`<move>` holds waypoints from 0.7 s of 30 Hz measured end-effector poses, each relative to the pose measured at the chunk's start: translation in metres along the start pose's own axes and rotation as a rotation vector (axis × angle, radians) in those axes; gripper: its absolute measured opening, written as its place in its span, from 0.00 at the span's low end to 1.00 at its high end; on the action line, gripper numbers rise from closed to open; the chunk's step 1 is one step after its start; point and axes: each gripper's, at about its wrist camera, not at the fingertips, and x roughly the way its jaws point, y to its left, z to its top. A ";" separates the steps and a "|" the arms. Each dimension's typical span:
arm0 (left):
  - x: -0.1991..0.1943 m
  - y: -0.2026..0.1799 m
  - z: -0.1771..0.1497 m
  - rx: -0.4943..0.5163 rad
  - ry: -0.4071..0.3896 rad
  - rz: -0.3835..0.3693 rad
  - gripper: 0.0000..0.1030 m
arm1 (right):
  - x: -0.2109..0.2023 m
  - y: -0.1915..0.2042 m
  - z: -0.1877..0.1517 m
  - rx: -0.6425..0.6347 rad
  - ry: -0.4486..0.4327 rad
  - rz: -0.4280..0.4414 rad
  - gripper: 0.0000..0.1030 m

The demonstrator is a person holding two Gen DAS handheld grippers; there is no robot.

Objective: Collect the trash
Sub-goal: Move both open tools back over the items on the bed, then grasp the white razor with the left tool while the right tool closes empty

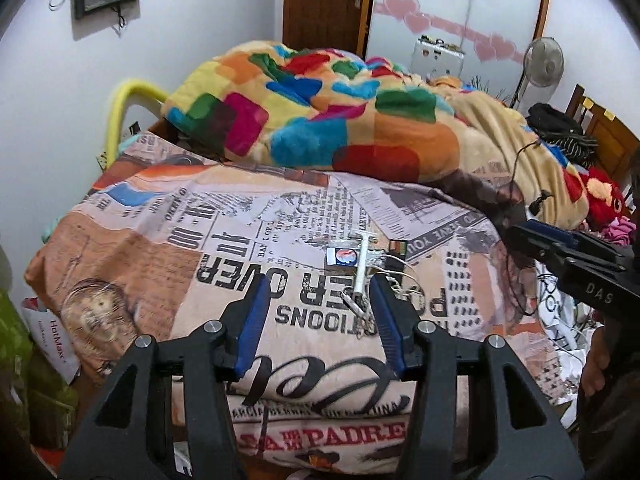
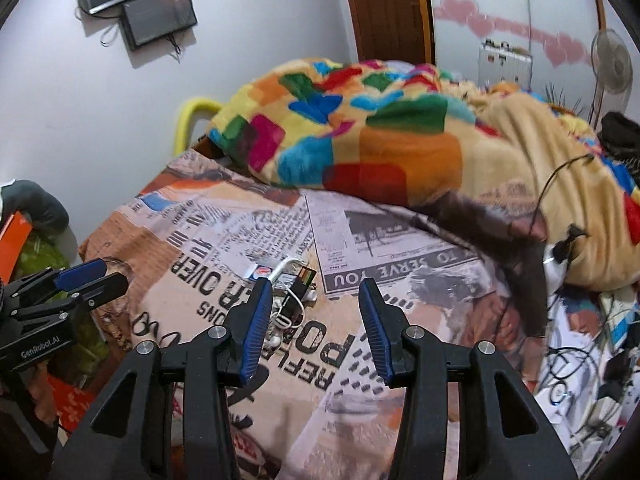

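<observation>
A small heap of trash lies on the newspaper-print bedspread: a Pepsi-labelled wrapper, a white plastic syringe-like piece, a dark little packet and a thin white cord. My left gripper hovers just short of the heap, open, with nothing between its blue pads; its right pad is beside the white piece. The right gripper comes in from the right edge. In the right wrist view the same heap sits by the left pad of my open, empty right gripper. The left gripper shows at the far left.
A bright patchwork blanket is piled at the back of the bed. Black cables and papers crowd the right side, near a red plush toy. A yellow bed rail, a wall screen, a standing fan and a door are behind.
</observation>
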 end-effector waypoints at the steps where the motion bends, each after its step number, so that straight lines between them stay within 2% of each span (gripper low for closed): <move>1: 0.009 0.001 0.001 0.001 0.006 -0.001 0.49 | 0.010 -0.001 0.001 0.006 0.010 0.004 0.40; 11: 0.093 0.015 -0.002 -0.025 0.081 -0.038 0.49 | 0.098 -0.015 -0.001 0.104 0.112 0.056 0.40; 15: 0.124 0.010 -0.007 -0.013 0.119 -0.077 0.48 | 0.121 -0.023 -0.005 0.169 0.153 0.117 0.34; 17: 0.129 0.007 -0.008 -0.002 0.110 -0.099 0.34 | 0.128 -0.023 -0.006 0.187 0.169 0.156 0.34; 20: 0.135 0.002 -0.008 0.011 0.109 -0.144 0.22 | 0.134 -0.021 -0.007 0.186 0.176 0.168 0.19; 21: 0.136 0.000 -0.008 0.017 0.108 -0.155 0.21 | 0.134 -0.021 -0.007 0.184 0.171 0.171 0.14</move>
